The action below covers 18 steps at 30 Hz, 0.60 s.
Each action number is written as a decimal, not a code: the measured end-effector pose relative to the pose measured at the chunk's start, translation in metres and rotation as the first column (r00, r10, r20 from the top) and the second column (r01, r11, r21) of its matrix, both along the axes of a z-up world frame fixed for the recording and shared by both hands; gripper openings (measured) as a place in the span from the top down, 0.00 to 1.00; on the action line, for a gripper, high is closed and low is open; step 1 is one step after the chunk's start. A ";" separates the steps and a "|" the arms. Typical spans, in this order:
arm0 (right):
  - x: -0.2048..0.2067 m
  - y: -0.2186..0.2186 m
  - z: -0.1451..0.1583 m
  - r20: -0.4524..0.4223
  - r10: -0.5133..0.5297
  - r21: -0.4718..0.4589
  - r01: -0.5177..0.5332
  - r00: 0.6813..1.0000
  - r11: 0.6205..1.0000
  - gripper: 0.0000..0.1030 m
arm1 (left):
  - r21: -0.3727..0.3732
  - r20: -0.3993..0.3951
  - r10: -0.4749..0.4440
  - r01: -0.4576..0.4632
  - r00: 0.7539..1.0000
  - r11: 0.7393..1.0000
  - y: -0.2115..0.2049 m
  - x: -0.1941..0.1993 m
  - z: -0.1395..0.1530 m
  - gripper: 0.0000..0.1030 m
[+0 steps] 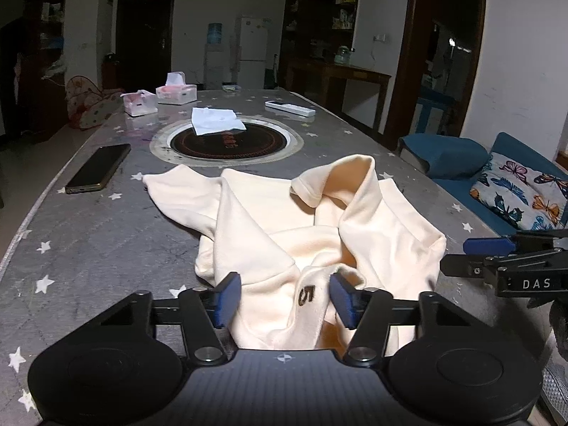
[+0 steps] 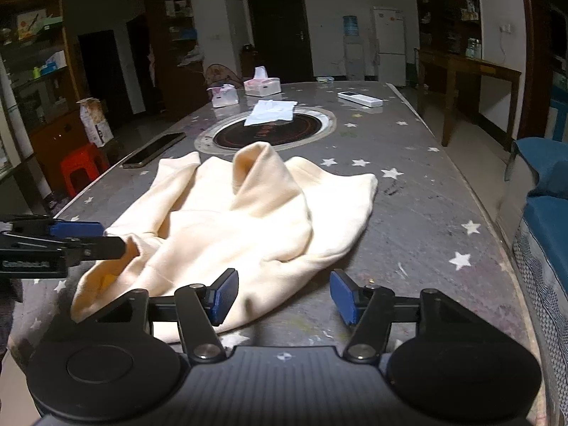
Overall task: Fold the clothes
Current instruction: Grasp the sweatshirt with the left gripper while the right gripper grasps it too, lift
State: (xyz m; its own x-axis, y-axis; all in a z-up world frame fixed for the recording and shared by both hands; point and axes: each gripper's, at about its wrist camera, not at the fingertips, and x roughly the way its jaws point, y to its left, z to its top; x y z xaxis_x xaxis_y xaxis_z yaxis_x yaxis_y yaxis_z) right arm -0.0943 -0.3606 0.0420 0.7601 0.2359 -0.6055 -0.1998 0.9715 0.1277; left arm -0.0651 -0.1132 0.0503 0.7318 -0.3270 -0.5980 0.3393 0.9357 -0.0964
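Observation:
A cream garment [image 1: 294, 227] lies crumpled on the grey star-patterned table [image 1: 88, 245], with a black "5" on its near part and one sleeve cuff raised. My left gripper [image 1: 284, 296] is open, its blue pads on either side of the near cloth edge. The right gripper also shows at the right edge of the left wrist view [image 1: 497, 255]. In the right wrist view the garment [image 2: 248, 220] lies ahead and to the left. My right gripper [image 2: 284, 296] is open, low over the table at the garment's near right edge, its left pad over the cloth. The left gripper [image 2: 81, 241] shows at the left.
A phone [image 1: 99, 172] lies on the left of the table. A round inset burner [image 1: 227, 140] holds a white folded cloth [image 1: 216, 120]. Two tissue boxes [image 1: 175, 92] and a remote [image 1: 289, 108] sit at the far end. A blue sofa with a butterfly cushion [image 1: 522, 191] stands to the right.

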 end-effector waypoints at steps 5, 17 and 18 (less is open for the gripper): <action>0.002 0.008 0.003 0.005 0.034 -0.002 -0.034 0.999 0.999 0.46 | -0.013 -0.011 -0.037 0.037 0.999 0.999 -0.001 0.001 -0.003 0.80; 0.027 0.015 0.009 0.021 0.053 -0.050 -0.052 0.998 0.997 0.48 | 0.009 0.048 -0.167 0.167 0.985 0.986 -0.008 -0.026 0.013 0.83; 0.030 0.015 0.009 0.024 0.054 -0.055 -0.052 0.998 0.997 0.48 | 0.016 0.047 -0.180 0.179 0.983 0.984 -0.011 -0.028 0.012 0.83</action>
State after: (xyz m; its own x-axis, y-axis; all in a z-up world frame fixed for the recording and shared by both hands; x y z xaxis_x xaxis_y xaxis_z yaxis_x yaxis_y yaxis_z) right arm -0.0640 -0.3459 0.0515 0.7629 0.2436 -0.5989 -0.2536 0.9648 0.0694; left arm -0.0927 -0.1240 0.0625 0.6896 -0.4492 -0.5681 0.5060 0.8600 -0.0659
